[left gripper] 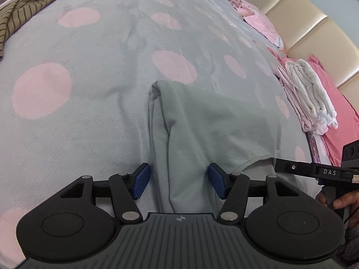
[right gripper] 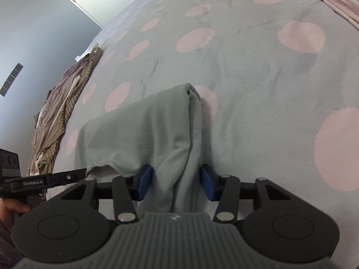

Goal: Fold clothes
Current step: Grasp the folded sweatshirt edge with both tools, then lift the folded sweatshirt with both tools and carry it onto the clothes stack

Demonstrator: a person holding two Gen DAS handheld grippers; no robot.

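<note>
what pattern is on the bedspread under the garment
Pale grey bedspread with large pink dots; the right wrist view shows it best.

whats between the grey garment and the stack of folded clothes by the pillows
Only bare spotted bedspread lies between the grey garment and the folded stack; the left wrist view shows it.

Polka-dot bed (left gripper: 89,51), grey-green garment (left gripper: 202,123), striped clothes (left gripper: 27,6), folded stack (left gripper: 309,94)
</note>
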